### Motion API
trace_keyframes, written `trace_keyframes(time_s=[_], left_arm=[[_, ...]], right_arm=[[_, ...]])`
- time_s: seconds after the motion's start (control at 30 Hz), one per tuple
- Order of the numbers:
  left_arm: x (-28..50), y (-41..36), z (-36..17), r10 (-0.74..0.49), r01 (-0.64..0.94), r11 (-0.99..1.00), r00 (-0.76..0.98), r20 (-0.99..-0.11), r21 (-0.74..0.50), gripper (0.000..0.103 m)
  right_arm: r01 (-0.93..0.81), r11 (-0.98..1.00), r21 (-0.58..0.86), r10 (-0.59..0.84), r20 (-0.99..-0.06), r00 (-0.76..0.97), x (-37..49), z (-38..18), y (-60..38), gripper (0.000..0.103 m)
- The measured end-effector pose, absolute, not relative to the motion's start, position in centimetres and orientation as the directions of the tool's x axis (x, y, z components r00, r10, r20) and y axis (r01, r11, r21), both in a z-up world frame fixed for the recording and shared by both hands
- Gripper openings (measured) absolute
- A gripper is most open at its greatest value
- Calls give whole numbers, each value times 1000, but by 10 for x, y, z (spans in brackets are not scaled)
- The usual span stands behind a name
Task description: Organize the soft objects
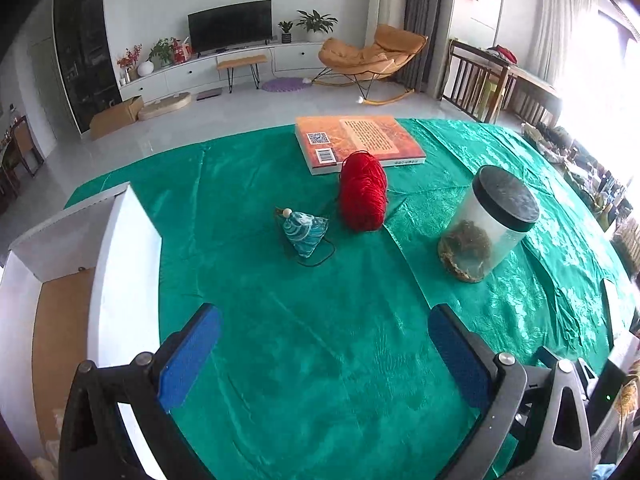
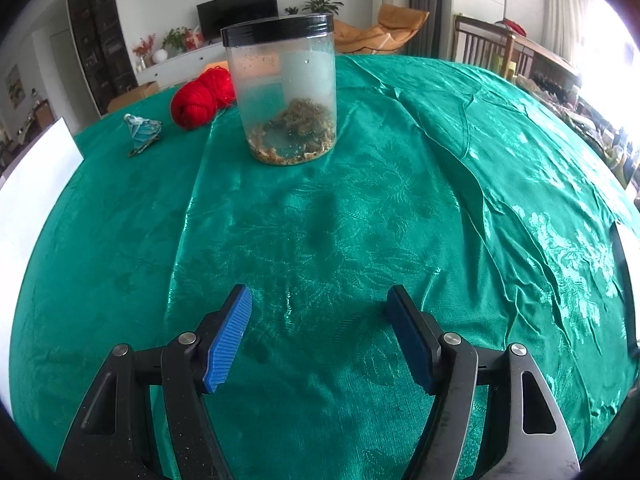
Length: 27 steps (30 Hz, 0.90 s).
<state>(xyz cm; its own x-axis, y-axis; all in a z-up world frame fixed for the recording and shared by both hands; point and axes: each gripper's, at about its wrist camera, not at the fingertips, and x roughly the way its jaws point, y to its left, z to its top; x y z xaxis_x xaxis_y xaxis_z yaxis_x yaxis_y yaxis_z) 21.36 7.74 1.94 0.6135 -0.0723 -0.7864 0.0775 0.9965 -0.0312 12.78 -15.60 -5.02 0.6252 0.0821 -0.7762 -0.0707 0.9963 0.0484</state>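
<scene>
A red yarn ball (image 1: 363, 194) stands on the green tablecloth (image 1: 300, 340), just in front of a book. A small blue-white cloth sachet (image 1: 303, 233) with a bead and cord lies left of it. Both also show in the right wrist view, the yarn (image 2: 200, 98) and the sachet (image 2: 142, 130) at the far left. My left gripper (image 1: 324, 320) is open and empty, well short of the sachet. My right gripper (image 2: 320, 300) is open and empty, above the cloth in front of a jar.
A clear plastic jar (image 1: 484, 228) with a black lid and brownish contents stands right of the yarn; it also shows in the right wrist view (image 2: 284, 88). An orange book (image 1: 358, 140) lies behind the yarn. An open white cardboard box (image 1: 120, 260) sits at the table's left edge.
</scene>
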Motion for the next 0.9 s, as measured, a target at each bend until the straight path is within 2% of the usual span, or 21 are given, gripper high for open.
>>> trace_keyframes(time_s=[0.1, 0.2, 0.33, 0.43, 0.5, 0.57, 0.6, 0.63, 0.7, 0.9], left_arm=[[260, 68, -12, -27, 68, 998, 611, -791, 18, 102], [294, 71, -38, -10, 9, 1000, 604, -797, -6, 99], [316, 99, -58, -21, -160, 974, 640, -768, -159, 98], [326, 124, -74, -47, -273, 918, 644, -764, -287, 93], [334, 126, -83, -51, -280, 915, 636, -770, -292, 84], [337, 118, -88, -22, -244, 942, 639, -769, -230, 75], [338, 112, -89, -32, -198, 958, 643, -765, -207, 55], [339, 107, -89, -44, -158, 970, 639, -768, -187, 45], [335, 101, -85, -29, -132, 980, 646, -762, -150, 42], [275, 98, -52, -84, -75, 982, 650, -755, -174, 42]], right_arm=[[-78, 996, 49, 87, -774, 627, 128, -50, -156, 76], [-79, 995, 65, 101, -771, 629, 127, -50, -158, 77], [-90, 993, 71, 112, -771, 627, 127, -50, -157, 80], [-98, 993, 61, 109, -775, 622, 128, -50, -154, 83], [-99, 993, 56, 106, -777, 621, 128, -50, -153, 83], [-100, 993, 57, 107, -777, 620, 128, -50, -153, 83], [-100, 993, 57, 107, -777, 620, 128, -50, -153, 84], [-100, 993, 57, 107, -777, 620, 128, -50, -153, 84], [-100, 993, 56, 106, -777, 620, 128, -50, -153, 84], [-100, 993, 56, 106, -777, 620, 129, -50, -152, 84]])
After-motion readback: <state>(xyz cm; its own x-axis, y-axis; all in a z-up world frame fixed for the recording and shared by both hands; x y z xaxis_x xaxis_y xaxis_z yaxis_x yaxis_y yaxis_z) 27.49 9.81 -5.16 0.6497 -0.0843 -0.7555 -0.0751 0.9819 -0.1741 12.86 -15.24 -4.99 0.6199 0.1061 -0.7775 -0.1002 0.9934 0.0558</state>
